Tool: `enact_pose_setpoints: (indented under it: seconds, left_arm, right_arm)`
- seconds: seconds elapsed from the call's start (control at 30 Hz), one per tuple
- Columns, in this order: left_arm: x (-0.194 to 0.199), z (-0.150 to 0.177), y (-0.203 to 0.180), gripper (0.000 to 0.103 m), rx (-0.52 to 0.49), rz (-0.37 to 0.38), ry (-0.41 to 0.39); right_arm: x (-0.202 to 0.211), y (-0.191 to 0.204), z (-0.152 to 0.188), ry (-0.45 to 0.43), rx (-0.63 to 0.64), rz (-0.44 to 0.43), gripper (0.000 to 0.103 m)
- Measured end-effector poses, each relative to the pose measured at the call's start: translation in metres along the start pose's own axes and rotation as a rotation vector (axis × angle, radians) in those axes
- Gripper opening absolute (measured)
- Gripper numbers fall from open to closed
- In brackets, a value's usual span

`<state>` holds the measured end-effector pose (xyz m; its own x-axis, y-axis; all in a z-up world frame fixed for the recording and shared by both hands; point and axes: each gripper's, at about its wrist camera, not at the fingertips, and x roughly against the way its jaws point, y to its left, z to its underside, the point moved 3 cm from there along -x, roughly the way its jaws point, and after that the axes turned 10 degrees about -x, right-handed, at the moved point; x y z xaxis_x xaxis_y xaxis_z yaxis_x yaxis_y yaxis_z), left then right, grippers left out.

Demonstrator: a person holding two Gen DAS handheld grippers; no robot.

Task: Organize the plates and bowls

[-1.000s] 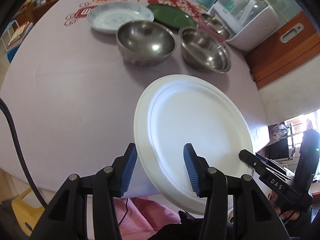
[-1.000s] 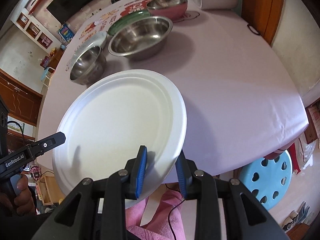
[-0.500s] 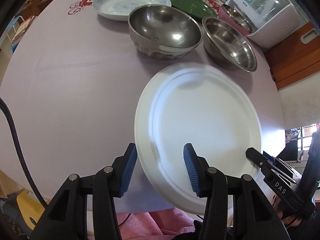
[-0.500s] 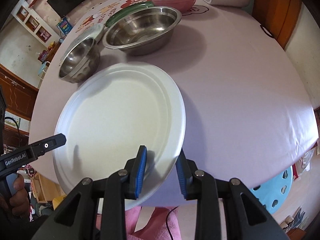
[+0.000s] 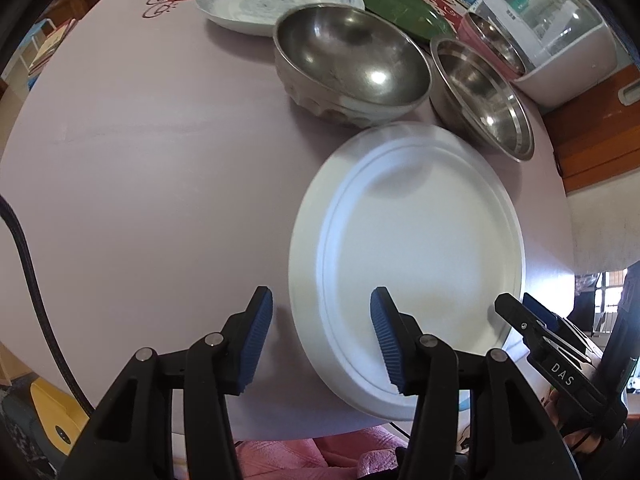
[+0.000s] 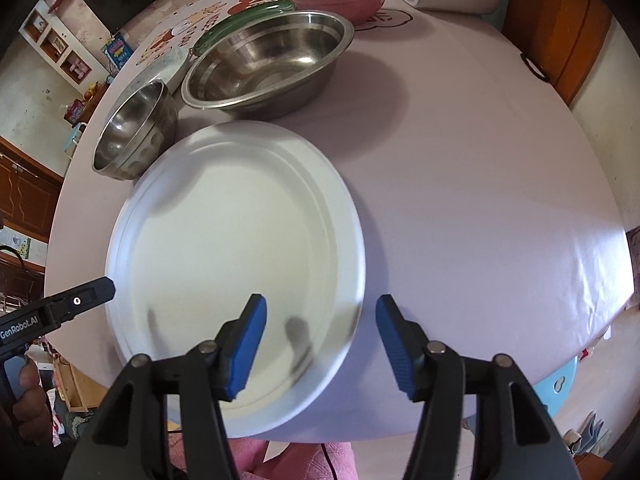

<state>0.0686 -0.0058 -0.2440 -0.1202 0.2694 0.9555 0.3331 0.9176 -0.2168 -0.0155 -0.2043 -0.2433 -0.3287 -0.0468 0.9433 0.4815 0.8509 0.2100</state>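
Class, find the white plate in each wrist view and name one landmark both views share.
Left wrist view: white plate, lower right, near table edge.
Right wrist view: white plate, lower left of centre.
Shared landmark: the wide steel bowl, beyond the plate in both.

You've got a round table (image 5: 140, 168) w/ pale lilac cloth: white plate (image 5: 408, 264) at near edge, three steel bowls behind it, patterned plate (image 5: 276, 0) & green plate (image 5: 404, 10) further back.
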Motion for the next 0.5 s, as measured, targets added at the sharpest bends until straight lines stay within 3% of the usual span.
enact_pose_setpoints:
  seconds: [0.4,0.5]
  left_arm:
    - [0.039,0.009,0.007,0.062,0.056,-0.045,-0.100]
    - [0.050,0.006,0.002,0.069,0.058,-0.067,-0.135]
  right_arm:
    - [0.017,-0.007,-0.007,-0.060,0.026,0.003,0.062]
    - [0.027,-0.005,-0.008,-0.085,0.049,-0.011,0.062]
